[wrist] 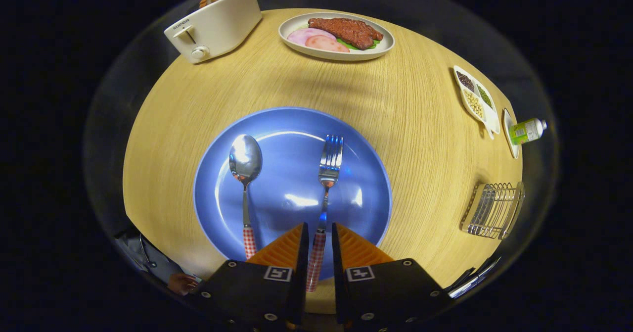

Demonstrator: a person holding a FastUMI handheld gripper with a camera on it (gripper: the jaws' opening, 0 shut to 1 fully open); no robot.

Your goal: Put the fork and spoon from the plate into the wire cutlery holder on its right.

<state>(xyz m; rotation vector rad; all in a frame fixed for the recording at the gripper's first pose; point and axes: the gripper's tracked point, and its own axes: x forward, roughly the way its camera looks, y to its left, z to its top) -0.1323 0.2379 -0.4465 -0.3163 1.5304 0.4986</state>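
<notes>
Nothing is in the wire cutlery holder (492,210) at your three o'clock yet: spoon (245,173) lies on the plate (277,124), and your jaws stand apart astride the fork (324,193) handle, not clamped.

The tongs (316,235) straddle the fork's (326,183) checked handle with a narrow gap on each side. The spoon (246,173) lies well apart on the blue plate (277,124), leaving bare plate between the two. From the plate to the wire cutlery holder (492,210) the tabletop (420,139) is bare. The toaster (212,25), food dish (336,36), divided dish (475,98) and bottle (527,130) stand far off along the tabletop's edges.
</notes>
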